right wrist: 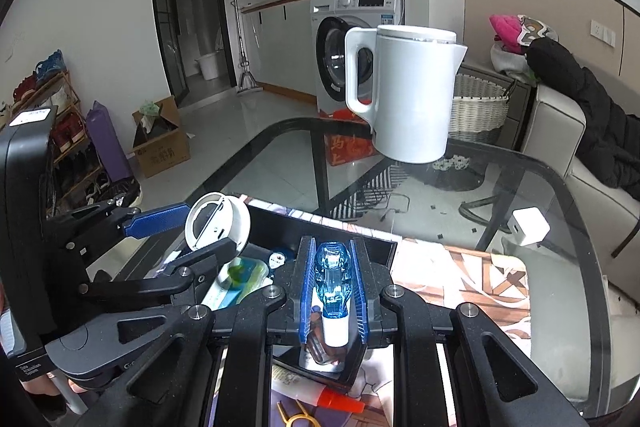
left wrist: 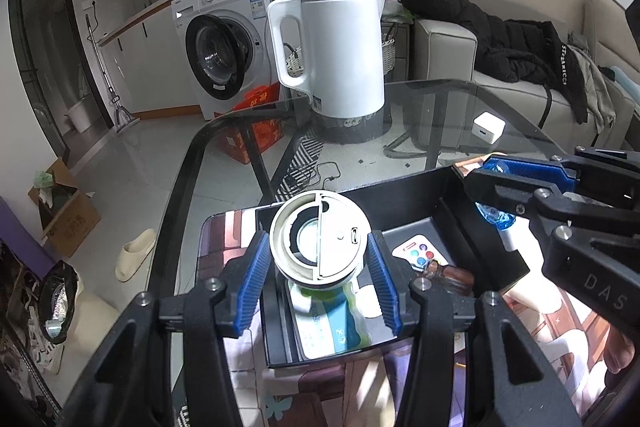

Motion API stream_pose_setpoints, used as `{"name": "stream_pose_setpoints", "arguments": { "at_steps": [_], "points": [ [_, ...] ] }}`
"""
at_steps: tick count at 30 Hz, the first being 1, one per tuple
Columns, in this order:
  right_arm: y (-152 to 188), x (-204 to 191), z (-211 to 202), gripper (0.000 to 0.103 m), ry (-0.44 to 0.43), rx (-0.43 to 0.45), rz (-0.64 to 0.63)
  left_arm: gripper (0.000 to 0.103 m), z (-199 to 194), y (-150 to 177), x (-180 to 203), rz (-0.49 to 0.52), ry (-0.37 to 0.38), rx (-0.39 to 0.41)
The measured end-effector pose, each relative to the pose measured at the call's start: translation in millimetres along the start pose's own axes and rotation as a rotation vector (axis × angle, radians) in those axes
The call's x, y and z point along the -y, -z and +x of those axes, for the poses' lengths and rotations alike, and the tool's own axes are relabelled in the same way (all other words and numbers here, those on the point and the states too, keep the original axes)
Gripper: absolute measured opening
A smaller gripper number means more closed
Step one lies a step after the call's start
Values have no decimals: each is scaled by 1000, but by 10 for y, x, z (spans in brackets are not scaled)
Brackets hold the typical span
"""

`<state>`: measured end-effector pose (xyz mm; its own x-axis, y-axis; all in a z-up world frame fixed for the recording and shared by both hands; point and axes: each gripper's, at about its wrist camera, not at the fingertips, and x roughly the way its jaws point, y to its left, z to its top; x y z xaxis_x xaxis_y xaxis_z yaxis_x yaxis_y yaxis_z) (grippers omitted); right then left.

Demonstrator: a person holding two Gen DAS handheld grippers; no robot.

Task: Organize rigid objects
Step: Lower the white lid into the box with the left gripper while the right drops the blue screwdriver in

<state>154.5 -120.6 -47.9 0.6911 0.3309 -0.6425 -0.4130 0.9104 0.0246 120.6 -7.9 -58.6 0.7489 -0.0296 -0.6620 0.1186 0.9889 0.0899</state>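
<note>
Left wrist view: the left gripper (left wrist: 319, 281) clamps a round cream plastic device (left wrist: 319, 241), its ribbed blue pads (left wrist: 253, 289) pressing on either side of the disc, which hangs over the black plastic tray (left wrist: 416, 187). Inside the tray lie a white remote (left wrist: 420, 253) with coloured buttons and a flat green-and-white packet (left wrist: 332, 323). At right, the right gripper (left wrist: 490, 193) pinches a faceted, clear blue cap on a white stem (left wrist: 498, 219) above the tray's right wall. A smooth white kettle (left wrist: 340, 55) stands farther back on the glass table (left wrist: 500, 95), a small white cube charger (left wrist: 488, 128) to its right.

Right wrist view: the right gripper (right wrist: 331, 287) is narrowed tight on the glossy blue-capped item (right wrist: 331, 283), held upright between its pads above the tray (right wrist: 380, 247). To the left, the left gripper (right wrist: 182, 237) carries the round device (right wrist: 216, 223), tilted on edge. A tube with an orange cap (right wrist: 320, 399) lies on the printed mat (right wrist: 460, 275) near the bottom of the frame.
</note>
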Motion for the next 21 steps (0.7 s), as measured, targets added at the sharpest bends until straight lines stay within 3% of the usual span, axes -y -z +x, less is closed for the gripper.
{"name": "stream_pose_setpoints", "arguments": {
  "at_steps": [9,21],
  "points": [
    [138,42,335,17,-32,-176,30,49,150,44,-5,20,-33,-82],
    [212,26,406,17,-42,-210,23,49,195,91,31,40,-30,-113]
  ]
}}
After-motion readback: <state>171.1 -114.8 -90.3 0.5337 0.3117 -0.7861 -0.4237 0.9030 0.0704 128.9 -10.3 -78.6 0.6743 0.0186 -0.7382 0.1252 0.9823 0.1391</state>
